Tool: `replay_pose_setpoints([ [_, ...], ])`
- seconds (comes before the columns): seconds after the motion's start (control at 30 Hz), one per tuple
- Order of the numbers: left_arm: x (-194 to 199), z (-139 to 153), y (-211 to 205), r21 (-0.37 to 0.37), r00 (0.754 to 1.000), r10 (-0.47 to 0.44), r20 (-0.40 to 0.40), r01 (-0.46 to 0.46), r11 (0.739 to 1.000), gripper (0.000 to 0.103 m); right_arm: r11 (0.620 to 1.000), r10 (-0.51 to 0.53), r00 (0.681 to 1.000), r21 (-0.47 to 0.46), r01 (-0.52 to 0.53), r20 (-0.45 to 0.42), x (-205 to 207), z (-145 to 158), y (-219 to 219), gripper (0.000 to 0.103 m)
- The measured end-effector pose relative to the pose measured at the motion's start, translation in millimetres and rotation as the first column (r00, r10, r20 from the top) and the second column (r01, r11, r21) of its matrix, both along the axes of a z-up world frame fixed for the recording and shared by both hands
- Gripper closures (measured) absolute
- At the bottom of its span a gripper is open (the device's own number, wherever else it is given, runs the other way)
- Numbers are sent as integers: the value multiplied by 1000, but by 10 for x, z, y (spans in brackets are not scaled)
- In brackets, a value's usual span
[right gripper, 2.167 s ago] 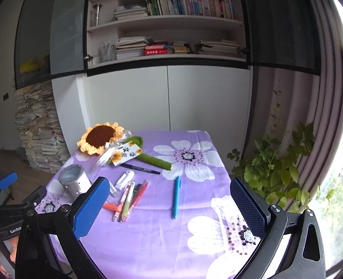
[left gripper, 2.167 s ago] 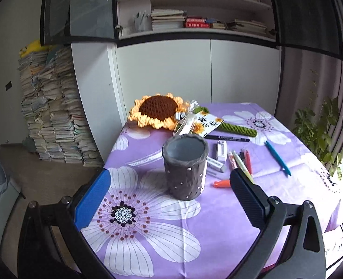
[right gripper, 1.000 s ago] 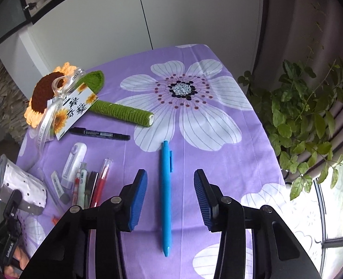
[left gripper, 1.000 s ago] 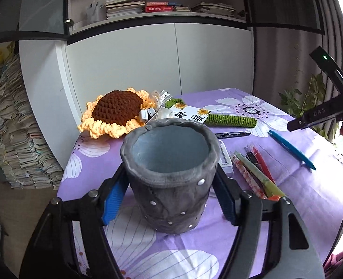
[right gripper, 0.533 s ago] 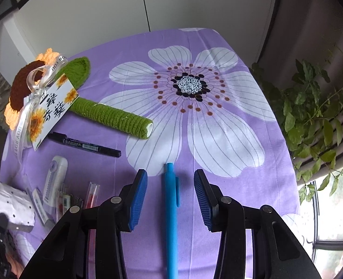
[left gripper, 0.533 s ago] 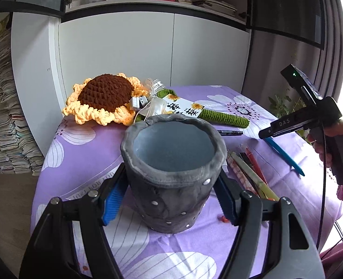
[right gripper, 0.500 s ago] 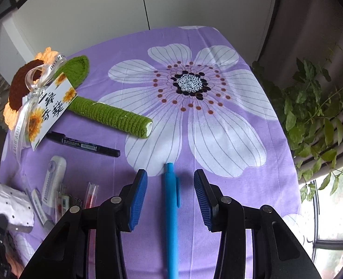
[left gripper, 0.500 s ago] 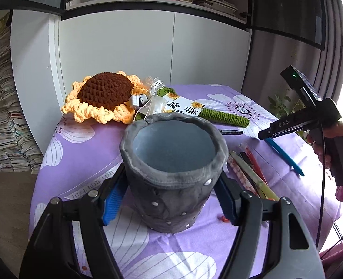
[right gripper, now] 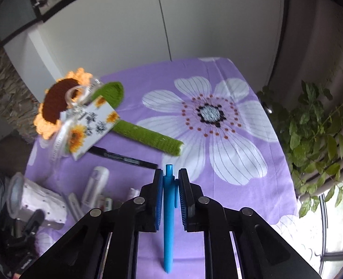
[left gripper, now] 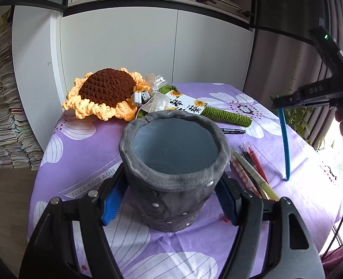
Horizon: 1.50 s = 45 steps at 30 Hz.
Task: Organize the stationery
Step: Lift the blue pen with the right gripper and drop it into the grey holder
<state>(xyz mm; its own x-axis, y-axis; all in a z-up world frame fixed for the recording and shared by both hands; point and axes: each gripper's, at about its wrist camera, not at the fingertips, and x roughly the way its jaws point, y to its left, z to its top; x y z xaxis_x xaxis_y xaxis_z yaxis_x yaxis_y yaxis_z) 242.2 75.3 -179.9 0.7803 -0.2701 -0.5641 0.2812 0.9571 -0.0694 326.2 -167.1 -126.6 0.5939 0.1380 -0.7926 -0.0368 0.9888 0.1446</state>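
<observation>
A grey felt pen holder (left gripper: 171, 162) stands upright on the purple flowered cloth (left gripper: 83, 144), and my left gripper (left gripper: 169, 200) is shut on its sides. It looks empty inside. My right gripper (right gripper: 171, 181) has its jaws closing tight on a blue pen (right gripper: 168, 232), the pads pressing its upper end. In the left wrist view that blue pen (left gripper: 285, 144) hangs steeply from the right gripper (left gripper: 278, 103), to the right of the holder. Its lower tip is at the cloth; I cannot tell if it touches. The pen holder (right gripper: 41, 209) lies far left in the right wrist view.
Several pens (left gripper: 252, 165) lie just right of the holder, a black marker (left gripper: 231, 131) behind them, a white correction tape (right gripper: 95, 183) nearby. A crocheted sunflower (left gripper: 106, 90) with a green stem (right gripper: 148, 134) fills the back. A leafy plant (right gripper: 315, 125) stands past the table's right edge.
The right gripper's jaws closed on the blue pen, which lay flat on the cloth, and raised its upper end. The left gripper kept hold of the pen holder.
</observation>
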Motion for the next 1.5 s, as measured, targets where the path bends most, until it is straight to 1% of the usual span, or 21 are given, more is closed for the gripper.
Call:
replay_pose_setpoints([
  [0.1,8,-5,-2,4,1000,3,-6,-3,1000,32,997,76,991,11,-78,106,-175,348,227,89],
  [0.2,28,-17,13,-1,1000,8,-20,-8,1000,32,987,148,968,23,-156,204,-351,642,474,89],
  [0.4,15,-11,6,2,1000,10,-17,-10,1000,32,946,267,898,82,-314,349,-628,1091,831,89],
  [0.5,17,-11,7,2,1000,10,-17,-10,1000,32,919,324,861,87,-385,393,-711,1230,992,89],
  [0.57,14,-11,6,2,1000,10,-17,-10,1000,32,904,359,838,71,-422,411,-743,1260,1124,89],
  [0.67,15,-12,7,2,1000,10,-18,-10,1000,32,890,395,825,55,-453,404,-729,1201,1281,89],
  [0.7,15,-12,6,2,1000,10,-18,-10,1000,32,889,403,827,46,-455,391,-709,1154,1328,89],
  [0.77,16,-11,6,0,1000,9,-19,-9,1000,32,894,408,844,38,-447,348,-650,1019,1389,89],
  [0.87,13,-11,4,0,1000,9,-19,-9,1000,32,900,403,873,55,-433,275,-527,796,1412,89],
  [0.93,13,-11,3,-1,1000,9,-19,-9,1000,32,898,410,881,64,-434,235,-467,678,1434,89],
  [1.13,11,-11,8,-5,1000,9,-20,-9,1000,32,888,442,886,70,-454,139,-356,359,1602,89],
  [1.23,8,-10,6,-5,1000,8,-20,-8,1000,32,889,439,892,95,-449,106,-330,291,1597,89],
  [1.3,9,-11,5,-4,1000,9,-20,-9,1000,32,890,436,895,103,-444,93,-339,301,1543,89],
  [1.33,9,-11,4,-4,1000,8,-20,-8,1000,32,889,433,896,113,-443,99,-368,328,1477,86],
  [1.4,7,-9,4,-4,1000,9,-19,-9,1000,32,897,412,903,119,-425,121,-407,377,1339,73],
  [1.43,7,-9,3,-5,1000,9,-20,-9,1000,32,906,390,911,123,-406,134,-432,405,1228,60],
  [1.47,5,-8,1,-4,1000,10,-20,-10,1000,32,920,353,924,124,-371,147,-451,437,1103,51],
  [1.5,8,-9,3,-4,1000,10,-20,-10,1000,32,935,310,937,126,-331,161,-461,470,977,48],
])
